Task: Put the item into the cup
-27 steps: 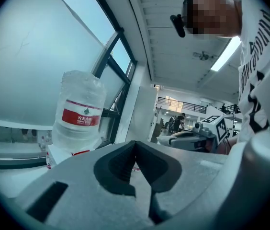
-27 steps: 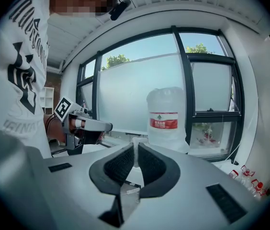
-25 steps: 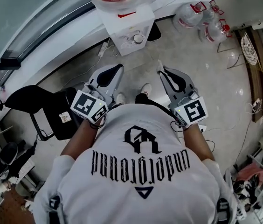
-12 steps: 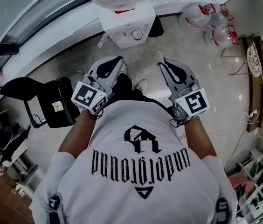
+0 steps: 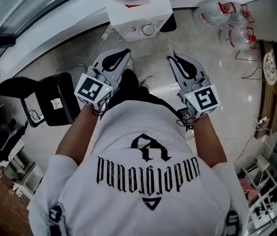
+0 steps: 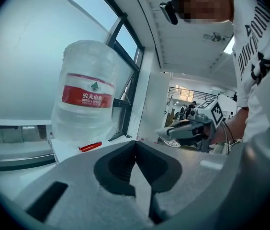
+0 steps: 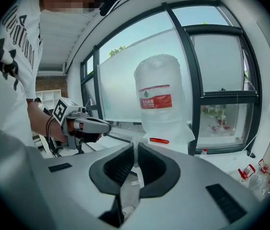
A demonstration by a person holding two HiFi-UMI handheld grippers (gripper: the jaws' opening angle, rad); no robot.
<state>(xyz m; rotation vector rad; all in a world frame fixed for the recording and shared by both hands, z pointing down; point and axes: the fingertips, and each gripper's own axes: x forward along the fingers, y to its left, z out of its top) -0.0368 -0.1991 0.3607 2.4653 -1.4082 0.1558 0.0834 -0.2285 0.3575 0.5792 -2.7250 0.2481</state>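
Close in first: the left gripper [image 6: 135, 142] is pressed together, tip against tip, with nothing between the jaws. The right gripper [image 7: 135, 146] is closed down to a thin slit. A small pale item [image 5: 169, 51] is pinched at its very tips and pokes out just past them; what kind of thing it is cannot be told.

Both grippers are held out level with each other in front of the torso, side by side and apart, noses tipped slightly down. The left forearm [image 5: 77, 136] and right forearm [image 5: 209, 141] are stretched forward from the white shirt [image 5: 148, 181]. Each marker cube sits at the rear of its gripper, just above the wrist: the left cube [image 5: 93, 91] and the right cube [image 5: 203, 100].

Straight ahead of both grippers, well clear of the tips, a white water dispenser [image 5: 138, 21] is seen. It is topped by a large clear water jug [image 7: 160, 97] with a red label. A black chair [image 5: 50, 100] stands off to the left gripper's outer side. Clear bottles with red handles [image 5: 227, 21] lie on the floor ahead and to the right of the right gripper. Beyond the jug, dark-framed windows [image 7: 192, 80] close off the view.
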